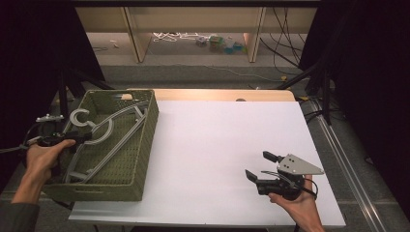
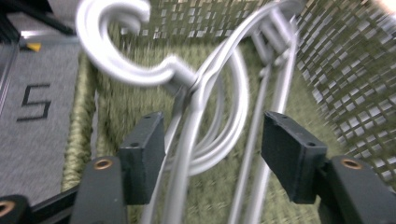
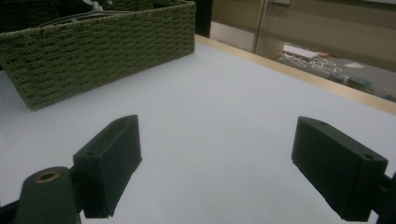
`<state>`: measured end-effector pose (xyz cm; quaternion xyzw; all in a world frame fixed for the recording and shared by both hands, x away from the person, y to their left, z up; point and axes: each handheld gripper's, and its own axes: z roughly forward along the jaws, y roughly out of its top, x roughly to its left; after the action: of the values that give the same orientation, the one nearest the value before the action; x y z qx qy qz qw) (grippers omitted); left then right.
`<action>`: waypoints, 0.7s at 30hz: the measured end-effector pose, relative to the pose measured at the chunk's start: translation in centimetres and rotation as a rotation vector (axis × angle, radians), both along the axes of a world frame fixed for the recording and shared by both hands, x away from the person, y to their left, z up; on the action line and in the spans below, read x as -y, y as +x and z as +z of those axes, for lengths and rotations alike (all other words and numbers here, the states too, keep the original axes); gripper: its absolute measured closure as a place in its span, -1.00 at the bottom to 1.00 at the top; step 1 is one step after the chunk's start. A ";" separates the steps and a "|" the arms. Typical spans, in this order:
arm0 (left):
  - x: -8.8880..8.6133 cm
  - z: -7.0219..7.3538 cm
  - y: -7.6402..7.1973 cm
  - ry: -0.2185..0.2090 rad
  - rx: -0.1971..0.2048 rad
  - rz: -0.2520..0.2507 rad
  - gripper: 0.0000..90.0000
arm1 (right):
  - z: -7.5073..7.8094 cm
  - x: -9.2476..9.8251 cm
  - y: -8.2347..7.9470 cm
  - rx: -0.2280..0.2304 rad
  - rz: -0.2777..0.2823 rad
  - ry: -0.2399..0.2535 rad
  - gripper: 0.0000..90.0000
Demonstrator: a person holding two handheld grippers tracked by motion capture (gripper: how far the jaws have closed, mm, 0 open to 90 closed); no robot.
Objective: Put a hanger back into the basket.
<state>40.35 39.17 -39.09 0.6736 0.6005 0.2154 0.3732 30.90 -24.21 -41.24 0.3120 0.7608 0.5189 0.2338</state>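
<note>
A green woven basket (image 1: 145, 145) stands on the left side of the white table (image 1: 217, 135). Grey-white plastic hangers (image 1: 113, 130) lie in it, one hook sticking up above the rim. My left gripper (image 1: 84, 137) reaches over the basket's left wall. In the left gripper view its jaws (image 2: 212, 149) stand apart around the hangers' necks (image 2: 191, 93), with one wire close to the left pad (image 2: 142, 154) and the right pad clear. My right gripper (image 1: 257, 165) rests open low over the table at the front right, with nothing between its pads (image 3: 217, 163).
The basket (image 3: 93, 51) sits far to the left in the right gripper view. Beyond the table's wooden far edge (image 1: 217, 94) are floor, cables and shelf legs. Dark curtains and stands flank both sides. A metal rail (image 1: 348, 159) runs along the right.
</note>
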 end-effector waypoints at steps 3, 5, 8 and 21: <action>0.4 0.9 -0.8 -0.017 0.043 -0.002 -0.20 | -0.1 0.0 0.0 0.004 -0.004 0.000 -0.63; 0.5 1.5 -1.4 -0.035 0.081 0.000 -0.22 | -0.1 -0.1 0.0 0.005 -0.004 0.002 -0.63; 0.7 2.5 -2.4 -0.058 0.136 0.007 -0.27 | 0.0 -0.1 -0.1 -0.009 -0.006 0.007 -0.63; 4.5 5.1 -6.3 -0.109 0.251 -0.043 -0.48 | -0.1 -0.2 0.0 0.014 0.000 0.016 -0.63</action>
<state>34.02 34.64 -33.98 0.6329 0.5454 0.2570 0.4857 30.93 -24.01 -41.34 0.3103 0.7549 0.5271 0.2368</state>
